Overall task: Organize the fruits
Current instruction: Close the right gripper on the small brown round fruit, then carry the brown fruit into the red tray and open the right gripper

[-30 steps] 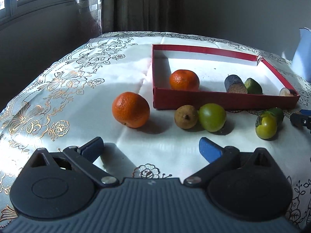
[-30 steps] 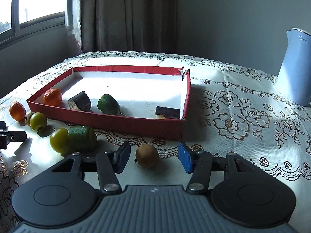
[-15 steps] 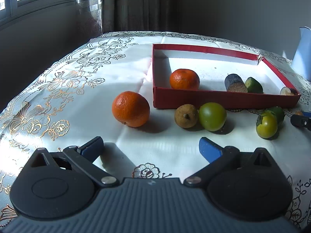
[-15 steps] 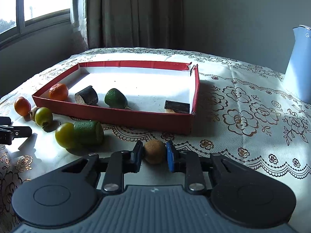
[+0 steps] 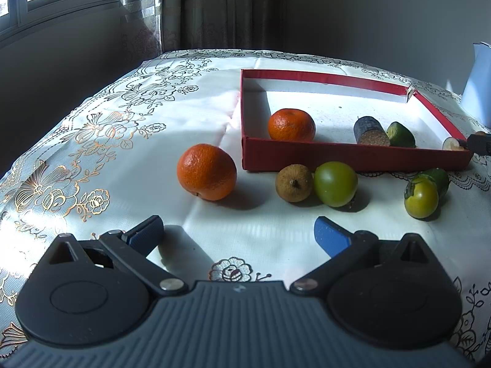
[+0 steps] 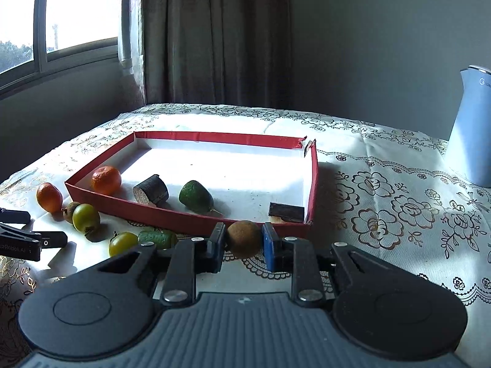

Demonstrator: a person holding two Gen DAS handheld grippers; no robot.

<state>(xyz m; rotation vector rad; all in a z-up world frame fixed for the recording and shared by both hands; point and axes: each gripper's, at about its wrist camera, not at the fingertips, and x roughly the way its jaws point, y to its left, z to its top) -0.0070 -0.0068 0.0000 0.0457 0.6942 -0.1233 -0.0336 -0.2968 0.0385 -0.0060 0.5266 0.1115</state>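
My right gripper [image 6: 244,240] is shut on a small round brown fruit [image 6: 244,238], lifted just above the cloth in front of the red tray's near wall [image 6: 184,219]. The tray [image 5: 353,155] holds an orange [image 5: 291,124], a dark cut cylinder [image 5: 370,130], a green avocado piece [image 5: 400,135] and a dark slice [image 6: 286,211]. On the cloth lie an orange [image 5: 206,175], a brown fruit [image 5: 294,183], a green fruit [image 5: 335,183], and a yellow-green fruit [image 5: 421,198] beside a green piece [image 5: 437,178]. My left gripper [image 5: 237,233] stands open, short of the loose orange.
A pale blue kettle [image 6: 471,128] stands on the right of the table. A window and curtain lie behind. The flowered tablecloth [image 5: 122,141] drops away at the left edge. The left gripper's tip [image 6: 33,240] shows at the left of the right wrist view.
My right gripper closed on the brown fruit and lifted it off the cloth toward the tray. The left gripper stayed where it was, open.
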